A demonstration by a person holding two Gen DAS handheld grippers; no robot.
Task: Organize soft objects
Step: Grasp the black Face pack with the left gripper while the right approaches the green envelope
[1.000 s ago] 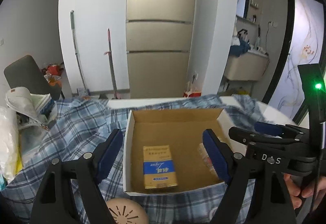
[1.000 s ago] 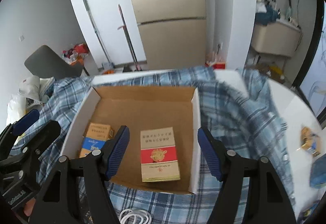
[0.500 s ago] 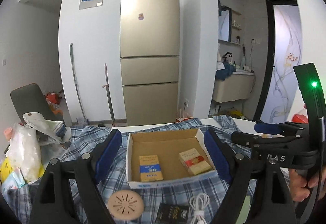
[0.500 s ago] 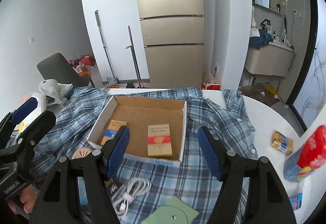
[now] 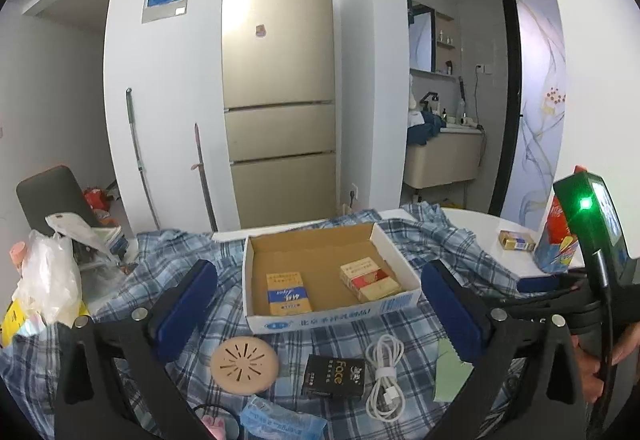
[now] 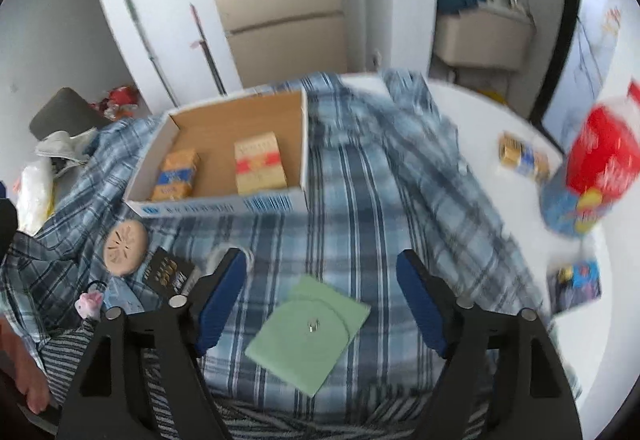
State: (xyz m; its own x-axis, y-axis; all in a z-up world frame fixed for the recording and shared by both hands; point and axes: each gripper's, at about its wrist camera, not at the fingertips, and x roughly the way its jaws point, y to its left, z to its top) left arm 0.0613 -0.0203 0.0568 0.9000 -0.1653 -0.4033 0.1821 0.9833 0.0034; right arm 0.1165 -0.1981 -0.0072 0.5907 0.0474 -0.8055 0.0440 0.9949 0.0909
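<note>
Here, held level above the near edge of a table [image 5: 472, 218] draped in blue plaid cloth [image 5: 224, 316]: left gripper [image 5: 318, 304], jaws spread wide, nothing between the blue pads, aimed toward the cardboard box [image 5: 328, 320]. Framed between the pads, resting on the cloth: round beige vented disc [image 5: 244, 365], black packet marked "Face" [image 5: 334, 380], coiled white cable [image 5: 385, 376], corner of a green sleeve [image 5: 450, 376]. Inside the box, lying flat and apart: yellow-and-blue pack [image 5: 288, 293] at left, red-and-cream pack [image 5: 370, 279] at right. At far right of the left wrist view, the other handheld unit with a green light [image 5: 585, 205], gripped by a hand [image 5: 608, 352].

Tilted downward over the near cloth: right gripper [image 6: 322, 298], jaws likewise wide apart, empty, hovering directly above the green sleeve [image 6: 308, 334], not touching it. To its left: black packet [image 6: 168, 272], beige disc [image 6: 125, 248], small pink-and-white soft toy [image 6: 90, 303] near the cloth's edge. Further back, the box [image 6: 224, 206] with both packs. On bare tabletop at right, blurred: red-and-blue package [image 6: 592, 176], small yellow pack [image 6: 522, 156], dark blue packet [image 6: 574, 282]. At left edge, part of a bare hand [image 6: 20, 368].
</note>
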